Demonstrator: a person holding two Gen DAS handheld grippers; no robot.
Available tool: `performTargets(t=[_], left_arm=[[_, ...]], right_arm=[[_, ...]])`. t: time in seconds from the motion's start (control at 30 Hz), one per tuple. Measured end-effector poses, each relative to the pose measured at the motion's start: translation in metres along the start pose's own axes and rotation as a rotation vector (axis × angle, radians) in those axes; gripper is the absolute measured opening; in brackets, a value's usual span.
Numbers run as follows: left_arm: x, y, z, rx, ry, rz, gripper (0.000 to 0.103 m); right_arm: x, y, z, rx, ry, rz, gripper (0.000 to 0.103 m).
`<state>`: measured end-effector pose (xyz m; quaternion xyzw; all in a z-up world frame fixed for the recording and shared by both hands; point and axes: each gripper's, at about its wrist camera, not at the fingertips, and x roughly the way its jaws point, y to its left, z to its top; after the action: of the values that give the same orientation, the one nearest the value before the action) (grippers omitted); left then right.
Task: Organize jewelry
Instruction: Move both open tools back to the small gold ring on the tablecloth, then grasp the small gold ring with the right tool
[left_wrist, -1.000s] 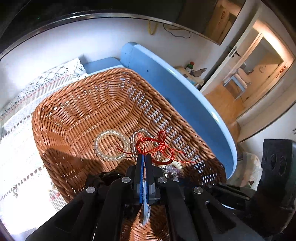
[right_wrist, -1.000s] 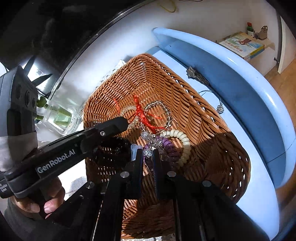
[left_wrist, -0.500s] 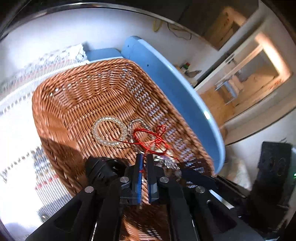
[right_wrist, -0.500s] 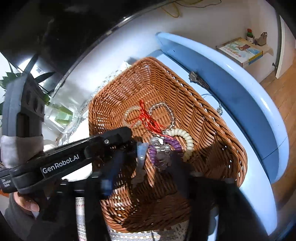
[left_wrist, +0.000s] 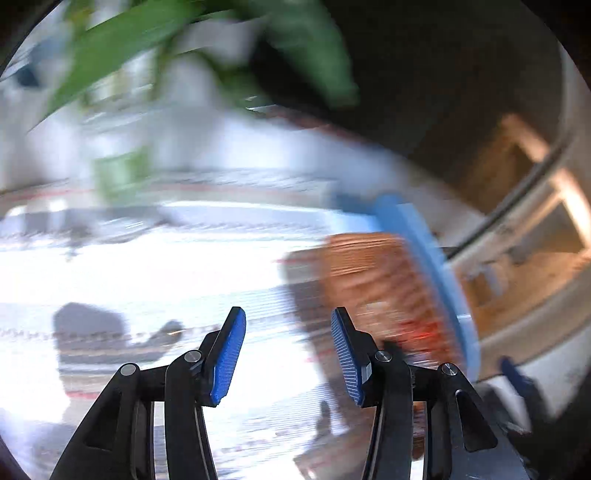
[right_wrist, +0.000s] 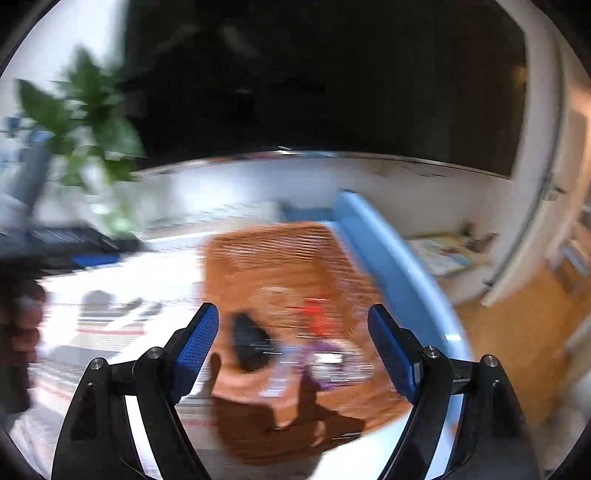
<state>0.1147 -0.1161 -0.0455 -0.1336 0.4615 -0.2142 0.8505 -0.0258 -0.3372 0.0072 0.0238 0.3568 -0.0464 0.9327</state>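
Both views are smeared by motion. The brown wicker basket (right_wrist: 295, 266) sits on the white cloth, with a red cord (right_wrist: 316, 314) and purple beads (right_wrist: 325, 350) blurred inside it. My right gripper (right_wrist: 293, 325) hangs above the basket's near side, its jaws opening wide with nothing between them. In the left wrist view the basket (left_wrist: 373, 280) lies off to the right. My left gripper (left_wrist: 288, 323) is over the white cloth beside it, jaws opening and empty.
A light blue curved table edge (right_wrist: 391, 258) runs along the basket's right side. A green plant (right_wrist: 92, 110) stands at the back left. A white lace cloth (left_wrist: 147, 273) covers the table. The wooden floor (right_wrist: 517, 332) lies to the right.
Both grippers were shut over the jewelry in the basket and now stand open. The left has swung left off the basket over the cloth. The right has pulled back and up.
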Motion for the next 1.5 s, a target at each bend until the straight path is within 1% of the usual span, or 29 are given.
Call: performTargets(t=[0.03,0.07,0.1,0.13,0.17,0.2,0.23,0.27,0.3,0.33,0.4,0.5,0.57,0.7,0.83,0.93,1.03,1.23,1.33,1.43,1.5], left_arm=[[0.004,0.017,-0.007,-0.012,0.014,0.058,0.049],[0.009,0.025,-0.009,-0.015,0.026,0.09,0.049],[0.017,0.036,-0.015,-0.013,0.043,0.143,0.049],[0.024,0.044,-0.019,-0.009,0.058,0.18,0.049],[0.031,0.049,-0.024,-0.005,0.076,0.207,0.049],[0.036,0.053,-0.027,-0.006,0.09,0.218,0.049],[0.041,0.058,-0.029,-0.011,0.101,0.222,0.049],[0.045,0.062,-0.032,-0.022,0.11,0.217,0.049],[0.048,0.065,-0.035,-0.037,0.116,0.21,0.049],[0.054,0.068,-0.038,-0.051,0.132,0.211,0.049],[0.054,0.065,-0.038,-0.036,0.105,0.211,0.049],[0.058,0.063,-0.035,-0.045,0.108,0.204,0.049],[0.061,0.061,-0.033,-0.046,0.103,0.203,0.049],[0.072,0.06,-0.026,-0.017,0.1,0.215,0.049],[0.081,0.053,-0.024,0.04,0.103,0.247,0.049],[0.09,0.045,-0.024,0.08,0.096,0.285,0.049],[0.095,0.042,-0.023,0.084,0.08,0.304,0.049],[0.104,0.04,-0.022,0.081,0.052,0.318,0.049],[0.108,0.04,-0.021,0.093,0.038,0.323,0.049],[0.111,0.039,-0.021,0.094,0.029,0.326,0.049],[0.113,0.038,-0.022,0.097,0.015,0.335,0.046]], right_arm=[[0.0,0.012,-0.002,-0.007,0.009,0.071,0.085],[0.001,0.021,-0.003,-0.02,0.026,0.12,0.085],[0.008,0.042,-0.009,-0.066,0.069,0.189,0.085],[0.013,0.055,-0.013,-0.102,0.097,0.208,0.085],[0.025,0.078,-0.024,-0.179,0.16,0.209,0.085],[0.035,0.094,-0.033,-0.24,0.207,0.211,0.082],[0.042,0.106,-0.041,-0.278,0.236,0.238,0.08],[0.047,0.112,-0.048,-0.29,0.254,0.264,0.077],[0.056,0.12,-0.055,-0.29,0.291,0.294,0.077],[0.061,0.12,-0.058,-0.284,0.308,0.304,0.077],[0.077,0.122,-0.062,-0.246,0.345,0.327,0.077],[0.106,0.115,-0.065,-0.156,0.396,0.342,0.077],[0.115,0.11,-0.068,-0.139,0.398,0.324,0.077],[0.122,0.114,-0.071,-0.164,0.365,0.304,0.077],[0.126,0.123,-0.071,-0.205,0.35,0.284,0.078],[0.124,0.128,-0.077,-0.252,0.321,0.265,0.079],[0.124,0.134,-0.082,-0.306,0.293,0.237,0.079],[0.125,0.134,-0.082,-0.299,0.271,0.23,0.078],[0.12,0.134,-0.084,-0.298,0.258,0.226,0.077],[0.118,0.134,-0.083,-0.283,0.249,0.22,0.073],[0.12,0.135,-0.081,-0.287,0.241,0.218,0.063]])
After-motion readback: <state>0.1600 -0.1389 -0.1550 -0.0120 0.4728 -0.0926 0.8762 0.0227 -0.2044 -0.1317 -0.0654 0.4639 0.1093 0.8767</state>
